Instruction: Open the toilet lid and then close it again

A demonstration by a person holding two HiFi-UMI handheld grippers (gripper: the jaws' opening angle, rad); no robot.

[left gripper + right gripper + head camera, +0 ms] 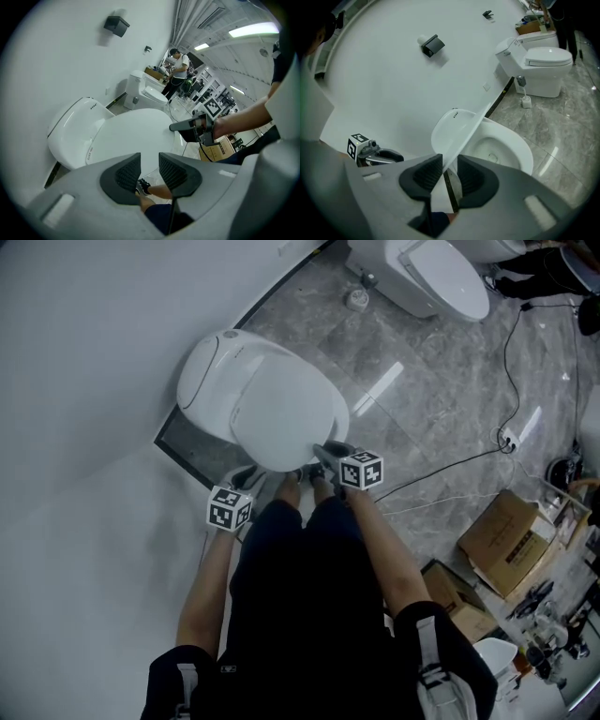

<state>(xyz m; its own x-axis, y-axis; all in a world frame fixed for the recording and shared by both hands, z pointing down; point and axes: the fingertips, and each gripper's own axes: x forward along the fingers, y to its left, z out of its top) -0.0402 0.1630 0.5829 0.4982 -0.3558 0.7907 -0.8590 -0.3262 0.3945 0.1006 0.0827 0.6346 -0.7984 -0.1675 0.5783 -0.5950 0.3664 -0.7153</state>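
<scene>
A white toilet stands against the wall, and its lid point(281, 418) is partly raised and tilted over the bowl point(499, 150). My right gripper point(323, 454) is at the lid's front rim. In the right gripper view the thin lid edge point(461, 136) runs between the pads, and the right gripper point(449, 176) is shut on it. My left gripper point(248, 476) hovers by the front left of the lid. In the left gripper view the left gripper point(149, 171) is open with nothing between the pads; only the lid's top point(136, 133) and the right gripper point(185, 126) show beyond.
A second toilet point(436, 277) stands further along the wall on the grey marble floor. Cardboard boxes point(506, 540) and a cable point(450, 465) lie to the right. A black paper holder point(432, 45) hangs on the wall. A person point(178, 65) stands far off.
</scene>
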